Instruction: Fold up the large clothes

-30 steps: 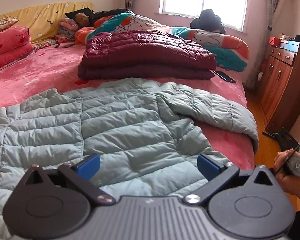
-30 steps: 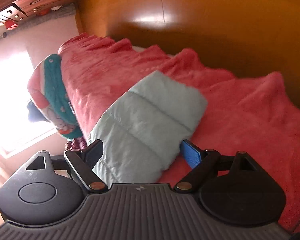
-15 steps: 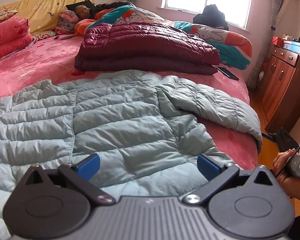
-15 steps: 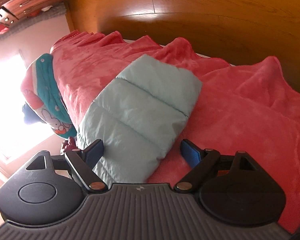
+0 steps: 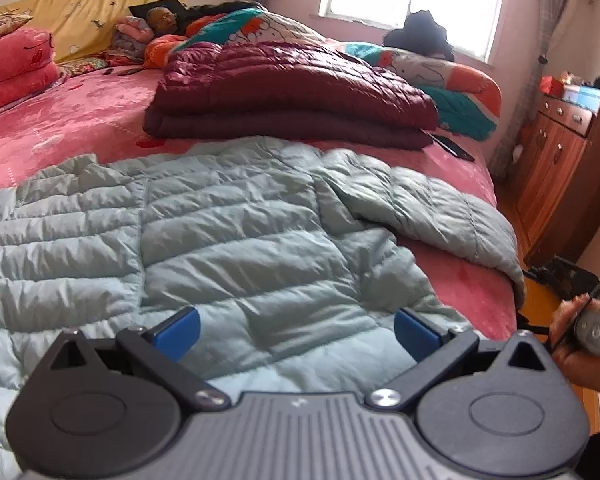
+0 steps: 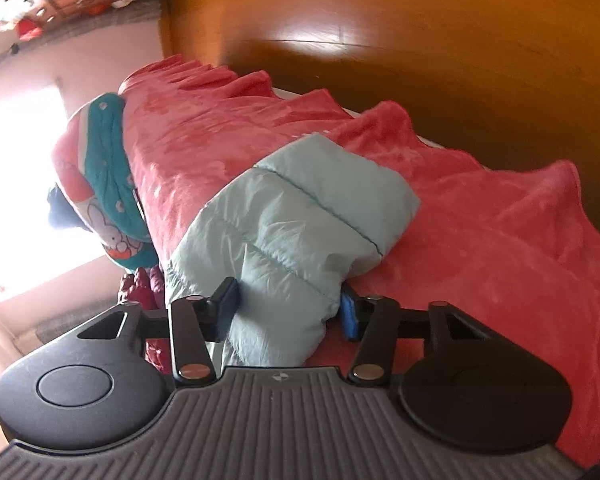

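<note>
While my left gripper (image 5: 296, 330) hovers with jaws wide apart, the jacket (image 5: 228, 240) lies spread on the bed (image 5: 80, 120) just beneath and ahead of it. From the right wrist, my right gripper (image 6: 288, 308) is closing, its pads pinching the sleeve (image 6: 300, 224) between them.

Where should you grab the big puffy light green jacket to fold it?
Probably by a sleeve end: the pale green quilted down jacket lies flat, but its sleeve sticks out narrow on the pink bedspread. Come from the cuff side; the right gripper is closing across it.
</note>
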Available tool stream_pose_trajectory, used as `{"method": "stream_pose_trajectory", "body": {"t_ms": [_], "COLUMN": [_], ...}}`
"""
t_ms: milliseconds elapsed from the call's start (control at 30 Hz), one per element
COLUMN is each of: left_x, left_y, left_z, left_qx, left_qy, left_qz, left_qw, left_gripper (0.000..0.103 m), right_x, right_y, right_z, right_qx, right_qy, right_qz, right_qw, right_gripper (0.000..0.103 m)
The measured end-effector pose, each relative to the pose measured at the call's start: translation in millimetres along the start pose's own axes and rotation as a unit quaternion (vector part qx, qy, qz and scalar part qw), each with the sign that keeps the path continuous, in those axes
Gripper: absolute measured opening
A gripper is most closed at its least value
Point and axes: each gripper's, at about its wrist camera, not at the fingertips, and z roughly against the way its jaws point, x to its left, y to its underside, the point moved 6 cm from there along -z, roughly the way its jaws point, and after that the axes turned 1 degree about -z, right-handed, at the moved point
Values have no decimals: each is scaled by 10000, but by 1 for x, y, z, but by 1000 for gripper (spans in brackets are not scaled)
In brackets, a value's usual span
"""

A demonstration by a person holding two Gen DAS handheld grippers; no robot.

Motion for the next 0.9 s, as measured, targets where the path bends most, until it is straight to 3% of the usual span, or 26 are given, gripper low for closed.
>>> {"method": "stream_pose_trajectory", "body": {"t_ms": [233,700,800,900], "left_x": [27,85,101,118], "left_y": [-7,-27,-30,-34], "left_z": [2,0,-1,-1], "left_qx": [-218,-764,-797,-854], "left_qy": [-98,-114,-82,-85], "left_qz": [281,716,924,1058], "left_qw": [9993,9944,9925,9907], "left_gripper": [102,102,102,102], "right_x": [14,59,84,116], "right_y": [-2,13,24,50], "right_z": [10,31,41,49], "right_qx": [-53,-352,-407,-496], "right_qy": [-192,-493,-675,-686], "right_qz": [391,1528,2004,3017], "right_qw": [9990,9864,9765,9496], "right_gripper": [29,18,17,17]}}
